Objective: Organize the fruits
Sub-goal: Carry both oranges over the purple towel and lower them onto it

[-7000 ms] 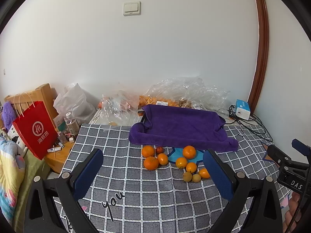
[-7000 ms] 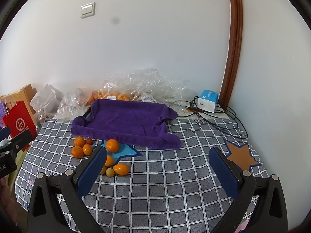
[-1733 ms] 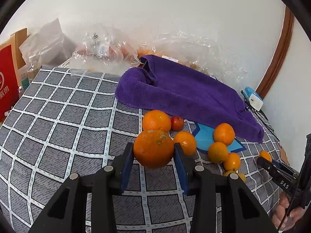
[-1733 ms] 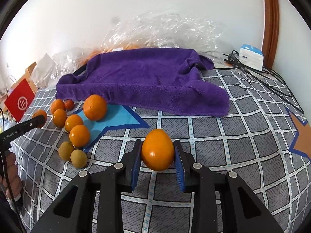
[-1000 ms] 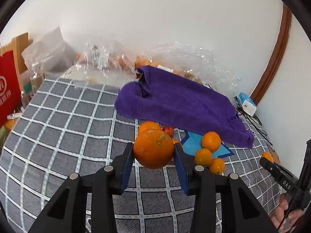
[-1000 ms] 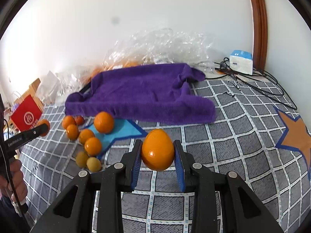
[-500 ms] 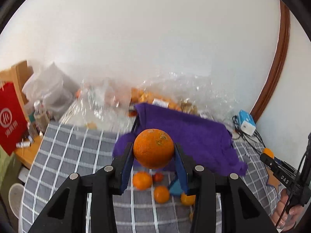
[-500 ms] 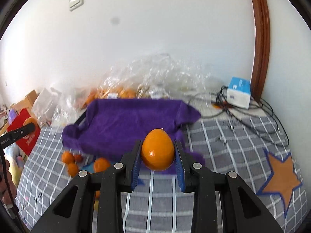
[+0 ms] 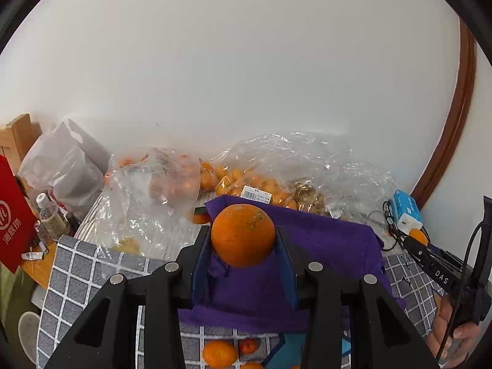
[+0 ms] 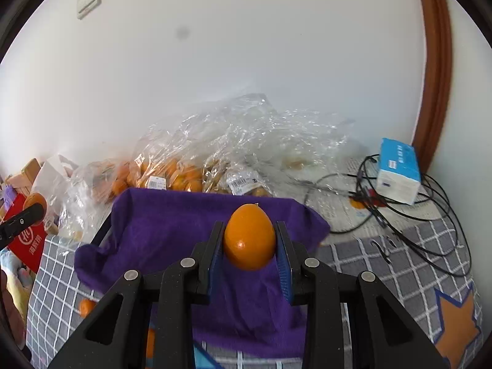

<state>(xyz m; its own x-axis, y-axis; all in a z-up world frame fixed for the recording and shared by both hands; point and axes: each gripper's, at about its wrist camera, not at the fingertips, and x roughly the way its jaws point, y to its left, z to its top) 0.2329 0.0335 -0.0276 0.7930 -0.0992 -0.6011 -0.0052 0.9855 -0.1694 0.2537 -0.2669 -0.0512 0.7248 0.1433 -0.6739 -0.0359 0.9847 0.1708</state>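
Left wrist: left claw (image 9: pixel 243 247) clamps a rough-skinned orange (image 9: pixel 243 235) between its pads, purple towel (image 9: pixel 323 246) just beyond and below. Right wrist: right claw (image 10: pixel 249 247) grips a smooth egg-shaped orange fruit (image 10: pixel 249 240), towel underneath, bagged fruit (image 10: pixel 172 172) ahead.

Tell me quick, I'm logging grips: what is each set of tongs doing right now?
Left tongs: closed on a round orange, above the purple towel.
Right tongs: closed on a smooth egg-shaped orange fruit.
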